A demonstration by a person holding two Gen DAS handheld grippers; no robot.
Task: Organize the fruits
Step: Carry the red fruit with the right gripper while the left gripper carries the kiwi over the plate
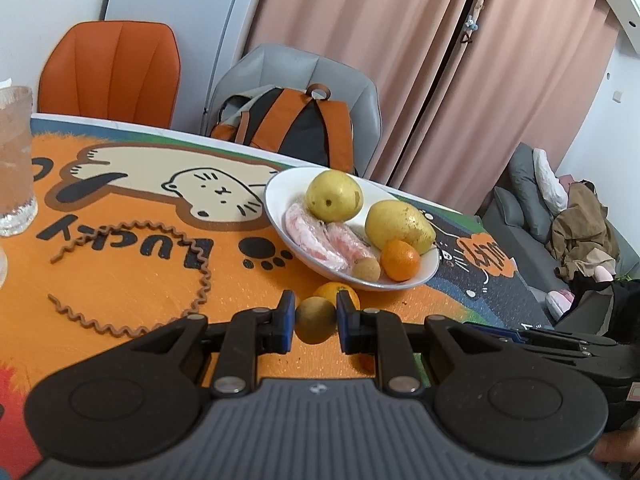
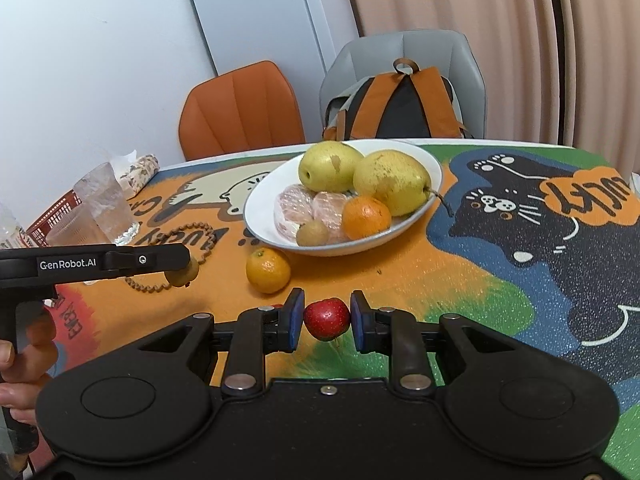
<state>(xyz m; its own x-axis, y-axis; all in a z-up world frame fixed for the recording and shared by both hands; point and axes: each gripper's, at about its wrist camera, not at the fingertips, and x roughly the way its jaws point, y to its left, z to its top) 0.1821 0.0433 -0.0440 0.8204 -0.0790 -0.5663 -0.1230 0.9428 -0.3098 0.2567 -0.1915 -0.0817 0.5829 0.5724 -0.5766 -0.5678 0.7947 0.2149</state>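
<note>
A white plate holds two yellow pears, wrapped pink pomelo pieces, an orange and a small brown fruit. My left gripper is shut on a small brown round fruit, held just above the table; it also shows in the right wrist view. My right gripper is shut on a small red fruit. A loose orange lies on the mat in front of the plate.
A brown bead string lies on the cartoon cat mat. Glasses stand at the left. An orange chair and a grey chair with a backpack stand behind the table. A sofa is to the right.
</note>
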